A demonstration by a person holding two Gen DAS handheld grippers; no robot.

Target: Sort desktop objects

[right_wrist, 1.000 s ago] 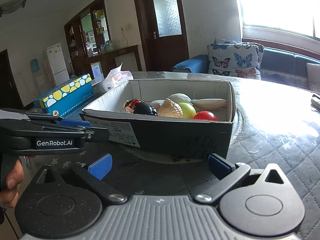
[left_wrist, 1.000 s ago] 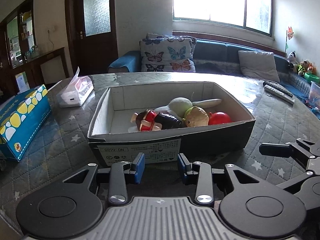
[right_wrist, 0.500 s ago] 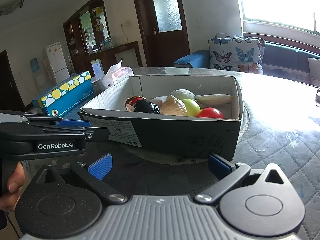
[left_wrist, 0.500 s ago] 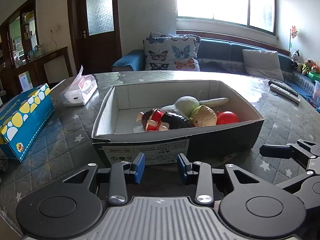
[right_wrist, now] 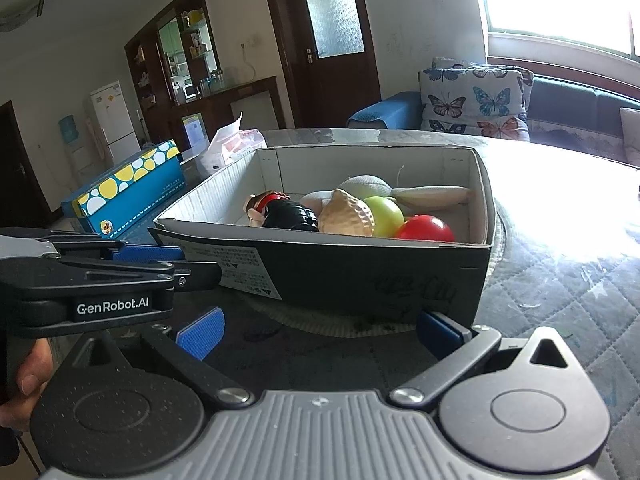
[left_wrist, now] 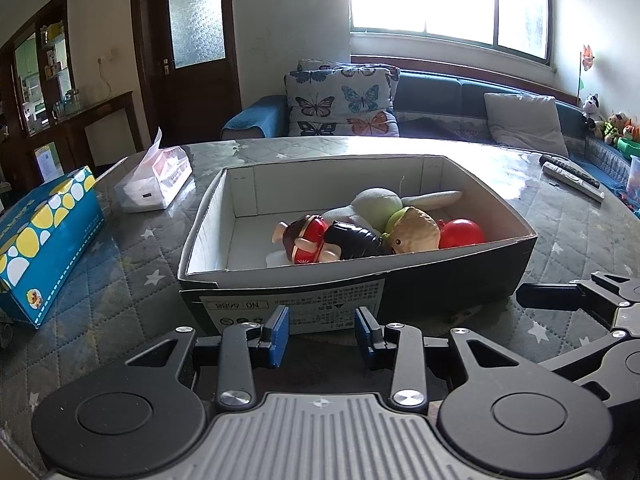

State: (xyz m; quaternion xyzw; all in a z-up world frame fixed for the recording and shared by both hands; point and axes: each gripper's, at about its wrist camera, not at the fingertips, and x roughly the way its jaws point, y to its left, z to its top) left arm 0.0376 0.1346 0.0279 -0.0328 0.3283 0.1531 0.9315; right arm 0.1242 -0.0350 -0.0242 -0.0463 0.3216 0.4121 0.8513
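a living room with a sofa and butterfly cushions (left_wrist: 344, 100) under a bright window; in front, a table (left_wrist: 132, 264) under a grey quilted star-print cover. a black cardboard box (left_wrist: 452, 280), white inside, sits on it near the grippers. all the toys lie together toward its right half: a red and black doll (left_wrist: 324, 236) on its side, touching a tan shell-shaped toy (left_wrist: 414, 230), a green ball (right_wrist: 384, 216), a red ball (left_wrist: 460, 232) and a pale cloth figure (left_wrist: 378, 204) behind them. left of the box, apart from it, stand a white tissue pack (left_wrist: 154, 184) and a blue dotted carton (left_wrist: 44, 236); two remotes (left_wrist: 572, 172) lie far right. left gripper (left_wrist: 322, 330): fingers partly apart, nothing between them, held just short of the box's labelled front wall. right gripper (right_wrist: 320, 330): fingers spread wide, holding nothing, facing the box's near corner. compared with a second ago, the box appears slightly higher and nearer in both wrist views; finger spacing on both grippers is unchanged, and the toys lie as they did.
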